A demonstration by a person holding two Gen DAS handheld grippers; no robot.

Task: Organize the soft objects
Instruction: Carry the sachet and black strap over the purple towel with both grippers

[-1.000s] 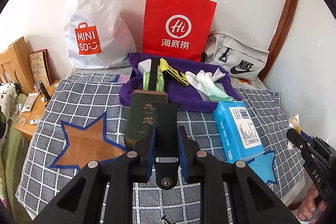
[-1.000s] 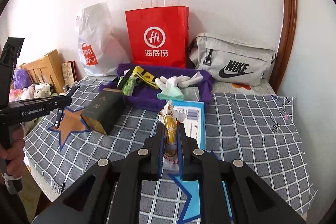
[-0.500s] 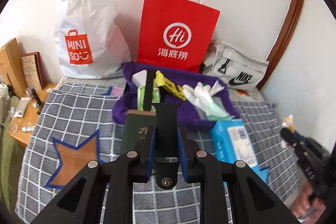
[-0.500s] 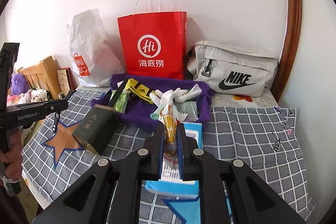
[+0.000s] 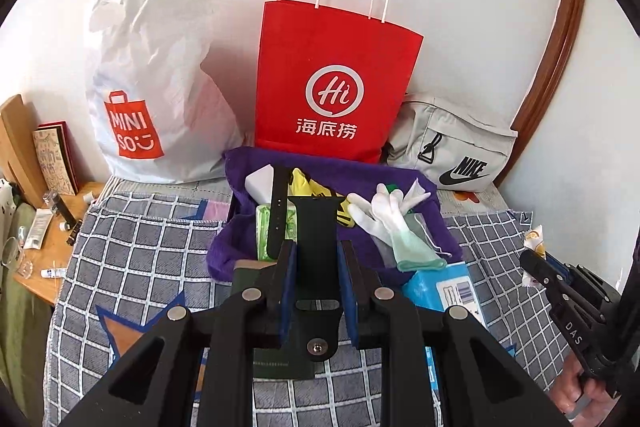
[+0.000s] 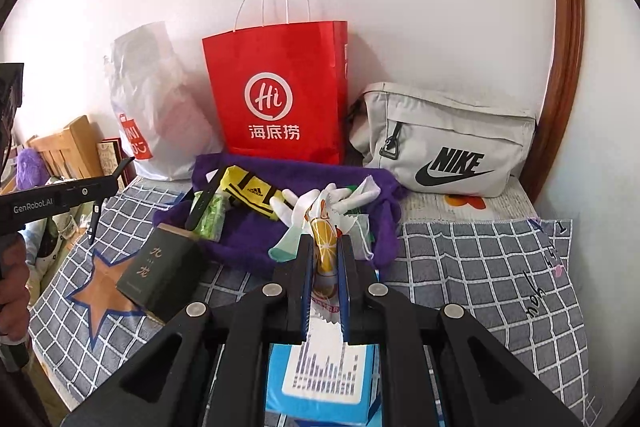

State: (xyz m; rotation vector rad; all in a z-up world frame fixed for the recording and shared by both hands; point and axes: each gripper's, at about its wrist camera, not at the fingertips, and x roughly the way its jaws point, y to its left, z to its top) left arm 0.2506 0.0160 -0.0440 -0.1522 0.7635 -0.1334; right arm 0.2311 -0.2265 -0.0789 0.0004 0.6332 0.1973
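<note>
My left gripper (image 5: 316,259) is shut on a black watch strap (image 5: 316,227) and holds it above the table, near the front edge of a purple cloth (image 5: 340,171). On the cloth lie white gloves (image 5: 384,211), a yellow sock (image 5: 308,187), a green packet (image 5: 264,227) and a second black strap (image 5: 278,211). My right gripper (image 6: 325,259) is shut on a small sachet with an orange print (image 6: 325,247), held above a blue tissue pack (image 6: 320,383) and close to the cloth (image 6: 288,171).
A red paper bag (image 5: 336,83), a white Miniso bag (image 5: 152,83) and a grey Nike bag (image 5: 452,151) stand along the back wall. A dark green box (image 6: 160,267) lies on the checked tablecloth (image 6: 480,267). A wooden side table (image 5: 52,255) with small items is at the left.
Both grippers have moved forward toward the purple cloth, each still holding its item. The bags at the wall look larger and nearer.
</note>
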